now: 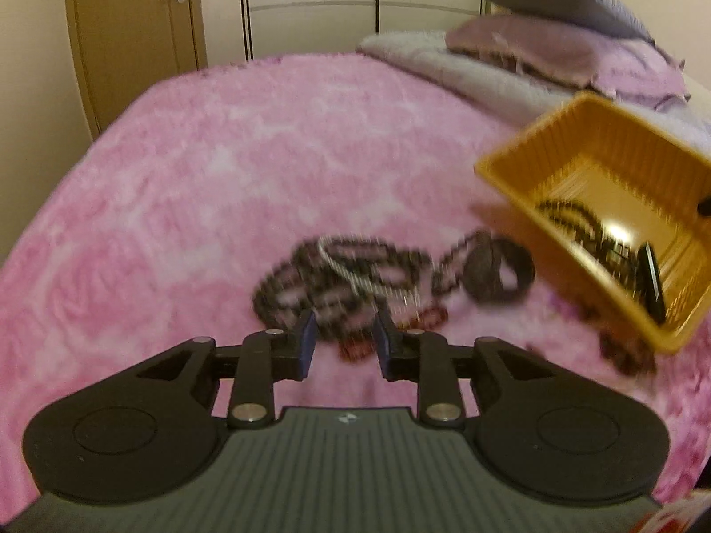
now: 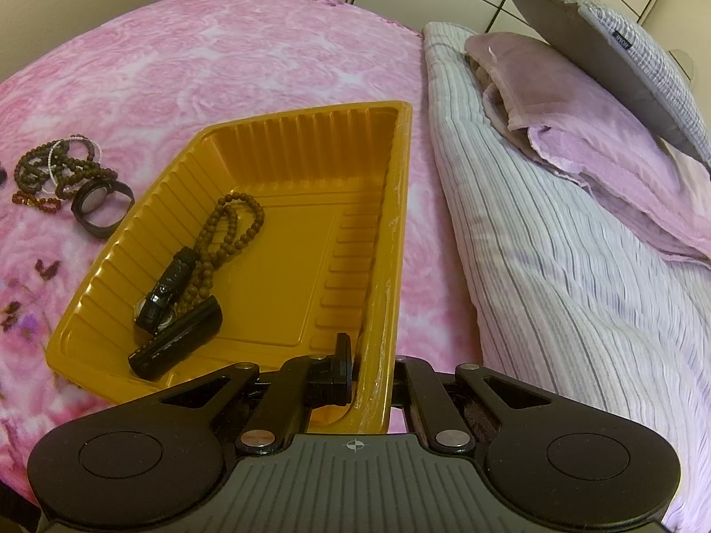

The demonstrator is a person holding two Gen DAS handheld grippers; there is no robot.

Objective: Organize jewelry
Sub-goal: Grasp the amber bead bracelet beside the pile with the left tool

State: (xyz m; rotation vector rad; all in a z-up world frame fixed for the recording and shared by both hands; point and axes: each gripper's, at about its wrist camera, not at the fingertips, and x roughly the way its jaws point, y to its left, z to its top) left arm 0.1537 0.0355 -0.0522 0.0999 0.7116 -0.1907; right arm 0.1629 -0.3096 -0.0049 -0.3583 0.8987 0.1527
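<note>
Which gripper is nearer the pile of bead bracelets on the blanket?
Left. The left gripper hovers right at the bead pile, jaws apart and empty. The right gripper is off to the side, clamped on the yellow tray's wall.

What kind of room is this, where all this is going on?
Most likely a bedroom. Everything sits on a bed with a fluffy pink blanket, a striped pillow lies at its head, and tall wardrobe doors stand behind it.
</note>
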